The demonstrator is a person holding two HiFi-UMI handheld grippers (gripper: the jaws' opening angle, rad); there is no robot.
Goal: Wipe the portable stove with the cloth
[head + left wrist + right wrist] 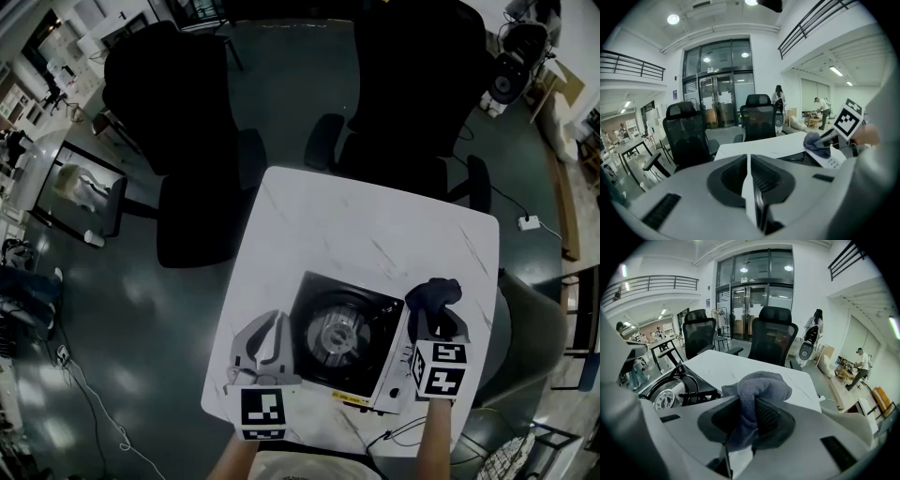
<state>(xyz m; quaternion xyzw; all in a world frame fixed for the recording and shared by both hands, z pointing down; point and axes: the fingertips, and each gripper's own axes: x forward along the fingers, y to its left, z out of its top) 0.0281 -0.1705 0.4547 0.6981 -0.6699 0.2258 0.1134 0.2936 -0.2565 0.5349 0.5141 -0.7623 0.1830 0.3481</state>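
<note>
Right gripper (437, 324) with cloth (431, 293), white table (356, 225)

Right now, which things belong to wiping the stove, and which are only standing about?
For the job: portable stove; cloth; right hand-held gripper, shut on the cloth.
Standing about: office chairs and; power strip; left hand-held gripper, shut, empty.

Ahead of both grippers' fingers the white table (366, 225) lies bare to its far edge, where two black office chairs (178, 103) stand. Between the left gripper (269, 323) and the right gripper (434, 317) sits the portable stove (349, 337). Its pan supports (696, 393) rise just left of the right fingers, whose gap the cloth (759, 383) fills.
</note>
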